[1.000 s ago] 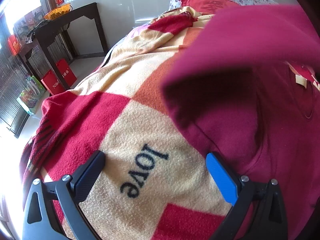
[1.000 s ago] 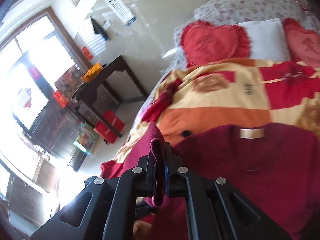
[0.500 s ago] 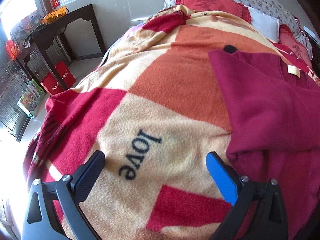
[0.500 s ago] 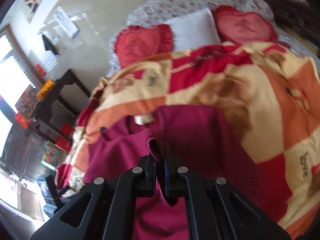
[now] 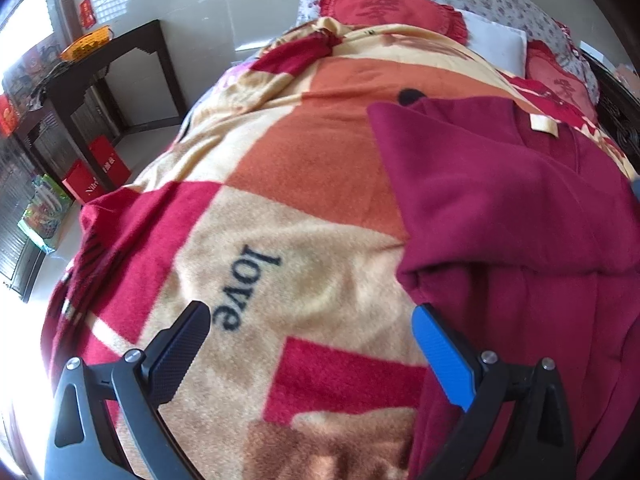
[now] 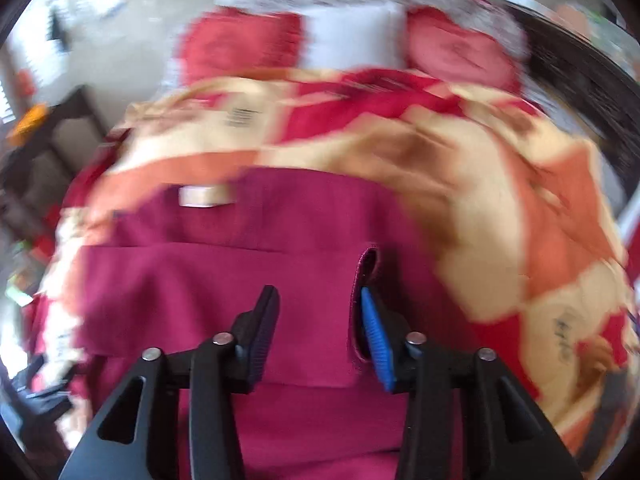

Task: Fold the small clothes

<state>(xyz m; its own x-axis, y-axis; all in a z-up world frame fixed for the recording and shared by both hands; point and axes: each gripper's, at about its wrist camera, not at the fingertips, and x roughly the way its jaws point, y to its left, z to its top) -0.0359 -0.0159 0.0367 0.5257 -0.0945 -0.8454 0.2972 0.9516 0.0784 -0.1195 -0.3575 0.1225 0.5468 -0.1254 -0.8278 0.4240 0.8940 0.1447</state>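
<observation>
A dark red long-sleeved top [image 5: 520, 216] lies on the bed, its left sleeve folded across the body; a cream neck label [image 5: 543, 124] shows. In the right wrist view the top [image 6: 240, 280] fills the middle, blurred by motion. My left gripper [image 5: 312, 332] is open and empty, hovering over the blanket just left of the top's edge. My right gripper [image 6: 318, 312] is open above the top; the sleeve cuff [image 6: 366, 276] stands loose against its blue right finger.
The bed carries a checked red, orange and cream blanket [image 5: 280, 216] with "love" printed on it. Heart-shaped red cushions [image 5: 384, 8] and a white pillow [image 5: 496, 40] lie at the head. A dark side table [image 5: 104, 64] and red bags stand on the floor at left.
My right gripper carried the sleeve across the top, then opened and let go of the cuff. The sleeve now lies folded over the body. The left gripper stayed open in place.
</observation>
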